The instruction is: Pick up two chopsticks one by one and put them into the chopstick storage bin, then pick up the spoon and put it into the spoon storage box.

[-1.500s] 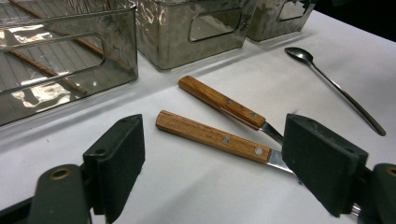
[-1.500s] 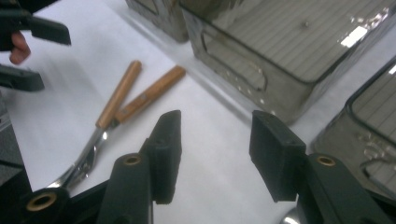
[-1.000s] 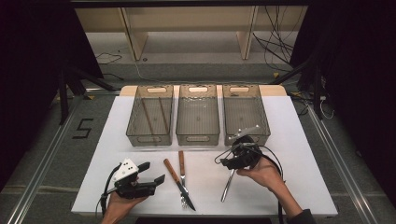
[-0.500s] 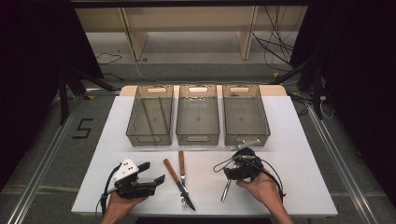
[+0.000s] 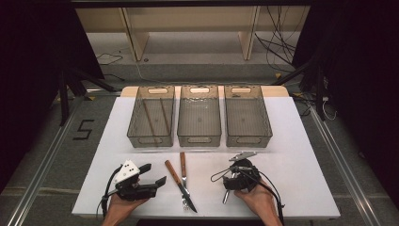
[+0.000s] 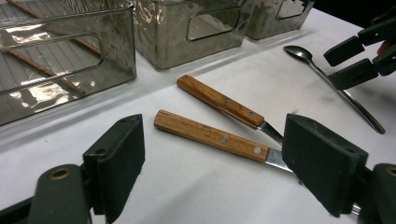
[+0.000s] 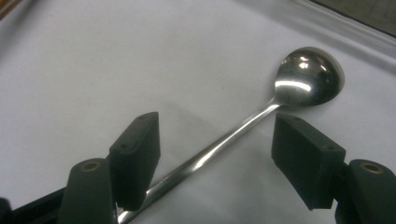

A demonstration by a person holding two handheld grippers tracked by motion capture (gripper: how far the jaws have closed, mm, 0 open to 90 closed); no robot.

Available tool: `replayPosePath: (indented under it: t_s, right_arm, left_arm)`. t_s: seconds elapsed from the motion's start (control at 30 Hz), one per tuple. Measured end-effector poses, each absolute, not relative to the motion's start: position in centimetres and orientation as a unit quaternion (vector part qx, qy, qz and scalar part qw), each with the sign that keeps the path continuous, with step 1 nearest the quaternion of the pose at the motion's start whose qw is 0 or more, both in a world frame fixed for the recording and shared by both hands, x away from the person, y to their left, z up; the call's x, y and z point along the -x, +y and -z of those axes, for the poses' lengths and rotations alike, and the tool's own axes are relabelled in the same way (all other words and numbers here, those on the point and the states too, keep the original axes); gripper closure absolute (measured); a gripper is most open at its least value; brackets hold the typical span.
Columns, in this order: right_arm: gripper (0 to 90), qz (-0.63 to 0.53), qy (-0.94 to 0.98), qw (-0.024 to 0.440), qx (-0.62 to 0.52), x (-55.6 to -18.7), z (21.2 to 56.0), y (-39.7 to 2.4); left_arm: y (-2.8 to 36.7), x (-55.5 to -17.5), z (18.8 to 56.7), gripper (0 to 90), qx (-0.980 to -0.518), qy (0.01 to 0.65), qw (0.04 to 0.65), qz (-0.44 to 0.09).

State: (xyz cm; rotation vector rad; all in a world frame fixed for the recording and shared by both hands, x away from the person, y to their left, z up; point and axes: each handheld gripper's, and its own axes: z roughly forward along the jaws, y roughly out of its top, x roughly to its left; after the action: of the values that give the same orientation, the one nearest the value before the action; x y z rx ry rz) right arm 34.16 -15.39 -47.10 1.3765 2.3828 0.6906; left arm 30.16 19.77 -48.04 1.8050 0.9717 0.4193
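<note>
Sorting cutlery: seems early; left bin (image 5: 151, 117) already holds chopsticks.
Right tool (image 7: 215, 158): jaws wide, just been opening, spoon (image 7: 306, 77) handle lying between them on the surface (image 5: 291, 141), not gripped.
Left tool (image 6: 212, 175): wide, empty; knife (image 6: 212, 136) and fork (image 6: 219, 100) ahead, still waiting.

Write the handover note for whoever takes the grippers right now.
Right gripper: jaws have just been opening and now stand open astride the handle of the metal spoon, pads not pressing it. The spoon lies flat on the white table, in front of the right bin.
Left gripper: open, holding nothing, resting near the table's front edge.
Two wooden-handled utensils lie crossed between the grippers.
Done: the left bin holds two thin sticks, probably chopsticks.
Left: the middle bin and the right bin look empty; the spoon and both wooden-handled utensils are not yet binned. Likely next: close on the spoon.
</note>
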Motion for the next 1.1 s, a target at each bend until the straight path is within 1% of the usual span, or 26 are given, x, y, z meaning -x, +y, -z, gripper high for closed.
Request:
replayPosePath:
  t_s: [0.4, 0.87, 0.97, 1.1]
  right_arm:
    - [33.3, -0.244, 0.825, 0.154, -0.487, -34.0, 46.9, -15.6]
    - [33.4, -0.224, 0.826, 0.156, -0.492, -33.9, 47.9, -15.5]
    - [35.5, -0.225, 0.826, 0.154, -0.493, -33.9, 47.9, -15.5]
    - [41.1, -0.222, 0.829, 0.149, -0.491, -33.7, 47.8, -15.4]
  left_arm:
    - [19.7, -30.4, 48.0, 21.2, -0.746, 0.404, 0.5, -0.173]
    - [19.5, -30.4, 48.0, 21.2, -0.747, 0.401, 0.502, -0.172]
    - [19.6, -30.4, 48.1, 21.2, -0.746, 0.403, 0.501, -0.171]
    - [19.5, -30.3, 48.0, 21.3, -0.746, 0.402, 0.503, -0.172]
